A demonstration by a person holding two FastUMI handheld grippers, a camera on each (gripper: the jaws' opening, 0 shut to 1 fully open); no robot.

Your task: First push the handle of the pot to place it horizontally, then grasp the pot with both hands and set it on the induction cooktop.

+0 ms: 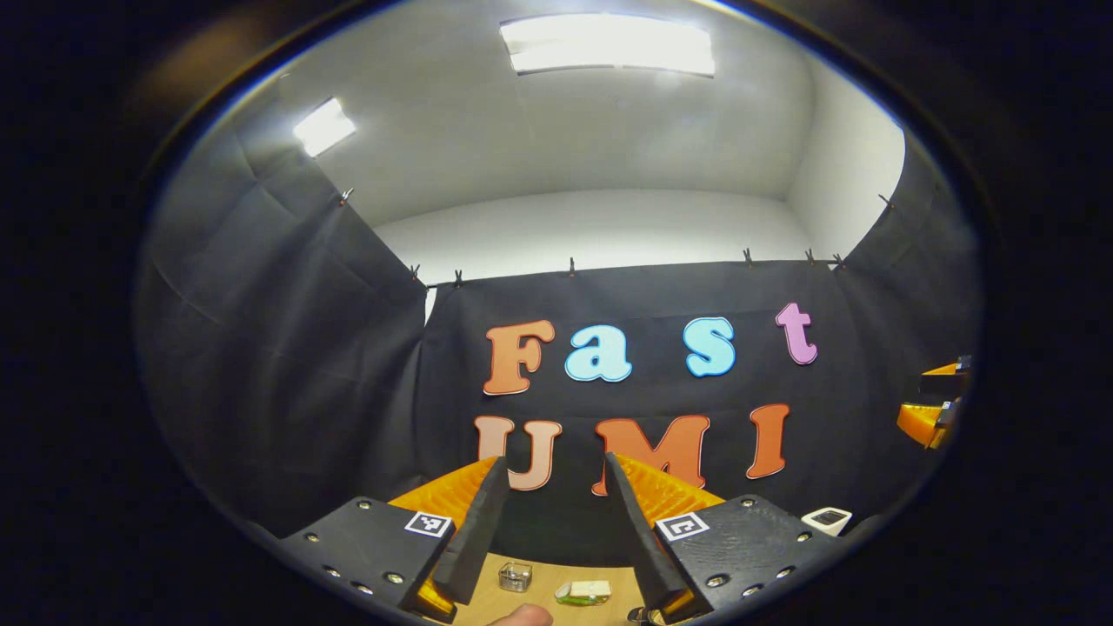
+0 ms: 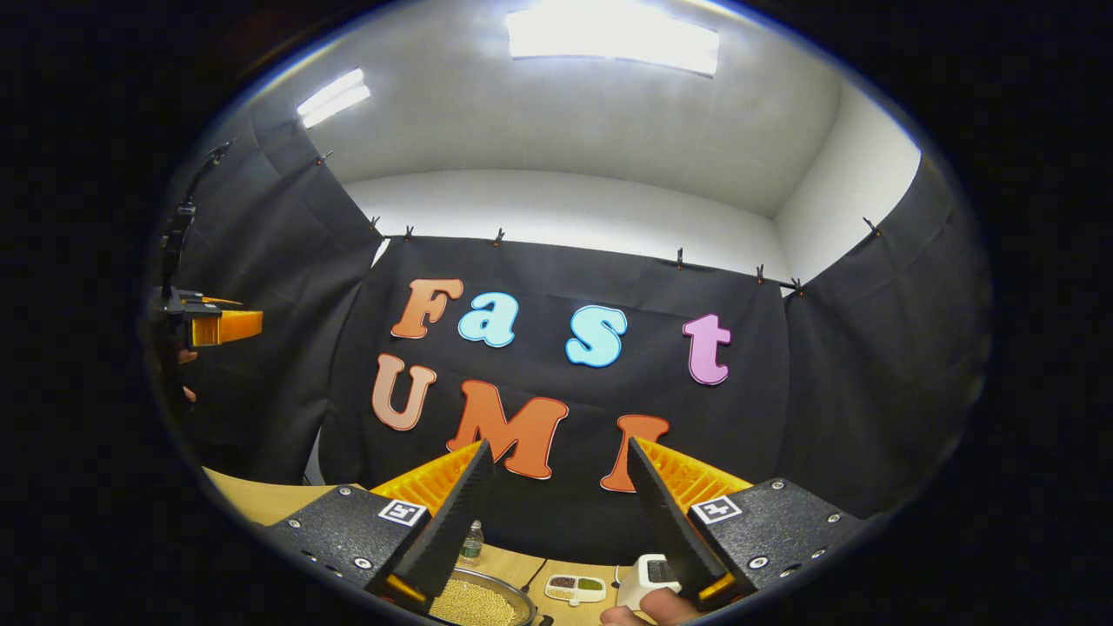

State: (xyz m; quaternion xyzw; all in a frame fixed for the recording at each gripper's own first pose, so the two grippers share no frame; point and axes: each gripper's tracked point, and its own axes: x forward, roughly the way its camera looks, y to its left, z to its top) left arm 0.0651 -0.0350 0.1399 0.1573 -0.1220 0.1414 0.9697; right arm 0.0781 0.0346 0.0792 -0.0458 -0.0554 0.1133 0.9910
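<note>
In the left gripper view the left gripper (image 1: 556, 513) is raised with fingers spread, empty, above a wooden table (image 1: 543, 584) holding a small clear box (image 1: 515, 576). In the right gripper view the right gripper (image 2: 561, 513) gapes empty too, the grain-filled pot (image 2: 478, 602) on the table below its left finger, a white device (image 2: 648, 576) beside

A small bottle (image 2: 471, 541), a divided dish (image 2: 576, 588) and perhaps a white scale (image 2: 648, 578) sit on the wooden table (image 2: 252, 497).
</note>
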